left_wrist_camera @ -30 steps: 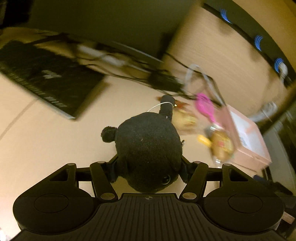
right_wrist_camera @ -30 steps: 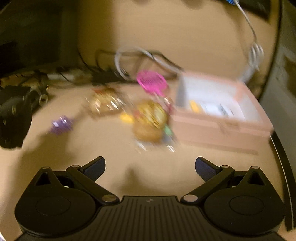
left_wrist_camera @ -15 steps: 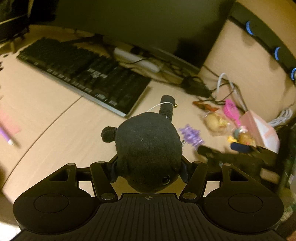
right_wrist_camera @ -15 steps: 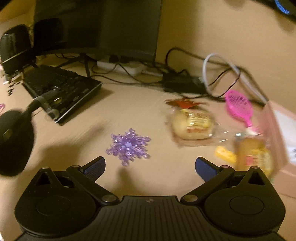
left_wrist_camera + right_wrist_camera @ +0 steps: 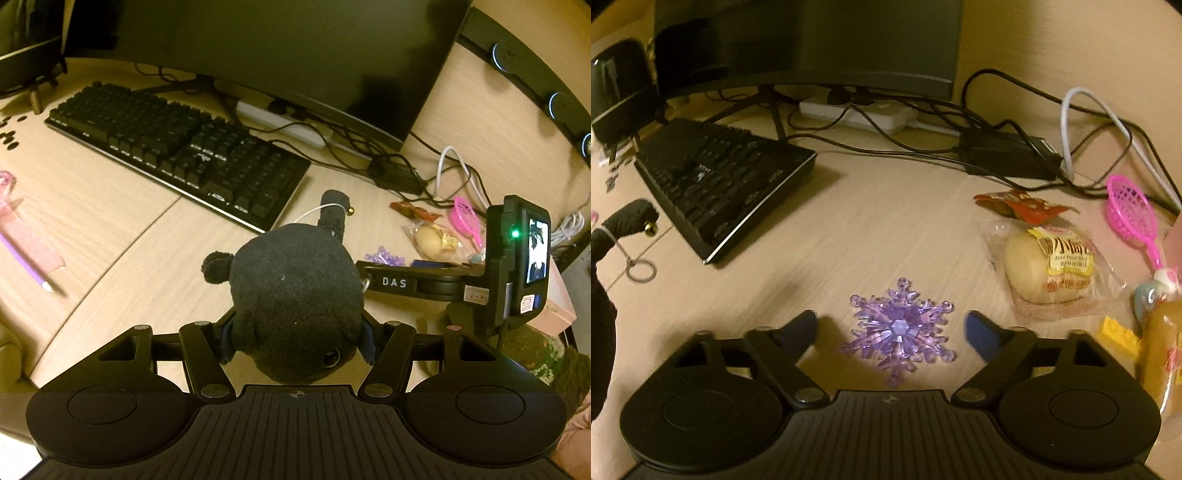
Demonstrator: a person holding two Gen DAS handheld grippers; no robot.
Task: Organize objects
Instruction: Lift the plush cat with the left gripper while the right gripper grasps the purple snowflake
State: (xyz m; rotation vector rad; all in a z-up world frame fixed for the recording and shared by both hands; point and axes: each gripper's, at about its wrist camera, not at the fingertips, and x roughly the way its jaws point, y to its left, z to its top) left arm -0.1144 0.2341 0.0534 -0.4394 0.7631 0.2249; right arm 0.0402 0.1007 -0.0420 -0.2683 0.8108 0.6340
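Note:
My left gripper (image 5: 295,338) is shut on a black plush toy (image 5: 295,295) and holds it above the desk; the toy's tail and key ring (image 5: 639,271) show at the left edge of the right wrist view. My right gripper (image 5: 892,326) is open, its fingers on either side of a purple plastic snowflake (image 5: 897,332) that lies on the desk. The snowflake also shows in the left wrist view (image 5: 384,256), beside the right gripper's body (image 5: 461,280).
A black keyboard (image 5: 177,147) and monitor (image 5: 277,48) stand at the back. Wrapped buns (image 5: 1051,266), a red packet (image 5: 1023,206), a pink toy racket (image 5: 1134,214), a yellow brick (image 5: 1119,334) and cables (image 5: 1008,155) lie right. A pink box (image 5: 559,306) and a pink comb (image 5: 26,236) show too.
My right gripper swung left from the pink box and came down around the purple snowflake. My left gripper turned left with the plush toy held.

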